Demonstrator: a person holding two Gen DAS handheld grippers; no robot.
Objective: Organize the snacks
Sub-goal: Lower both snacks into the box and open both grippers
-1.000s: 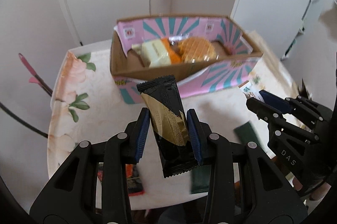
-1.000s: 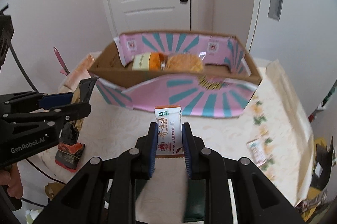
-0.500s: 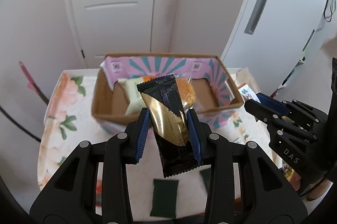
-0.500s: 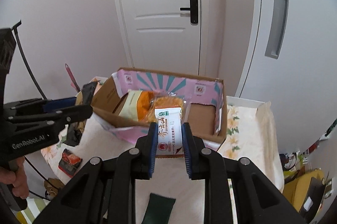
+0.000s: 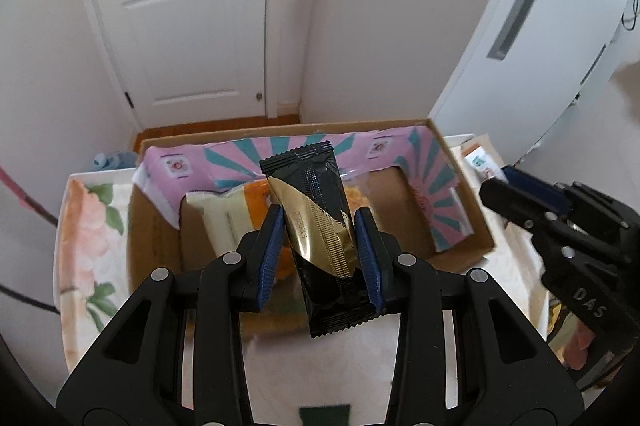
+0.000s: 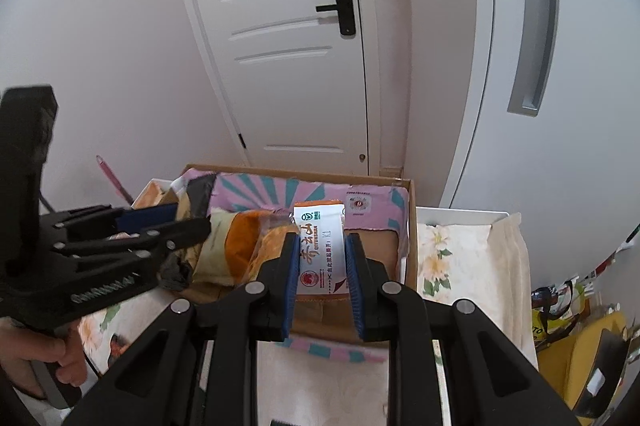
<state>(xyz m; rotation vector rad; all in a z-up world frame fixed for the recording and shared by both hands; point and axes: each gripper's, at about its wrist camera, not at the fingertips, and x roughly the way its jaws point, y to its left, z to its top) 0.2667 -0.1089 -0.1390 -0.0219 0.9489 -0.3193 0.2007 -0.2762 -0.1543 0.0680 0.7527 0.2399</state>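
My left gripper [image 5: 318,226] is shut on a black and gold snack bar [image 5: 316,226], held upright over the cardboard box [image 5: 464,182] with its pink and teal lining. My right gripper [image 6: 323,246] is shut on a white and orange snack packet [image 6: 320,246], above the box's right part [image 6: 404,222]. Inside the box lie a cream packet [image 5: 218,218] and orange snacks [image 6: 240,238]. The right gripper also shows at the right of the left wrist view [image 5: 520,194]. The left gripper [image 6: 160,222] shows at the left of the right wrist view, a hand [image 6: 44,358] below it.
The box stands on a small table with a floral cloth [image 5: 92,226] [image 6: 460,258]. A dark green packet [image 5: 324,414] lies at the near table edge. White doors and walls stand close behind. Yellow items and bags [image 6: 572,338] sit lower right beside the table.
Both grippers have moved forward toward the box with their snacks and now hang over its inside. Earlier they were short of its front wall. Both grips are unchanged.
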